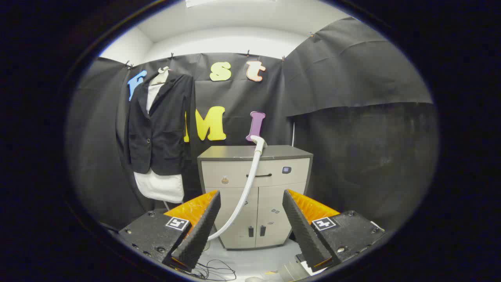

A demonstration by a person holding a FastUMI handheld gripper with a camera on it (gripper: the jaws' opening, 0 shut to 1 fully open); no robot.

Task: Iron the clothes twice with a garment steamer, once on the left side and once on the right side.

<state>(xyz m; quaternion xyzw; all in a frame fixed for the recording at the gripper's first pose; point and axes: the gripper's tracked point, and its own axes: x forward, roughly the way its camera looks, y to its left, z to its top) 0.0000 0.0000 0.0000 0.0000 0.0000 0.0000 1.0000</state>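
Gripper point(250, 203) spread wide, fingers apart and clasping nothing, aimed at a grey cabinet point(254, 184) straight ahead. Between the fingers, beyond their tips: the garment steamer's white hose point(247, 188), climbing from the floor beside the near finger up across the cabinet's drawer front to its top edge. Steamer head point(258, 140) resting on the cabinet top, at the front rim, its handle continuing the hose line. Long axis of handle and hose nearly upright with a slight lean, curving away low down; head bent over at the top, seemingly facing back toward the wall, though too small to tell for sure.

Off to one side, well apart from the cabinet top: a black blazer point(160, 125) over a white shirt point(159, 187) on a hanger point(161, 75), hung against the booth wall, front facing out, shirt hem showing below the jacket.

Likely handling: head rigid plastic, probably light, smooth enough to slip; hose flexible and springy, apt to tug sideways on the head once lifted. Best hold likely on the straight handle just below the head, fingers closing across it, not on the soft hose. Blazer cloth soft and free-hanging, apt to swing away under pressure.
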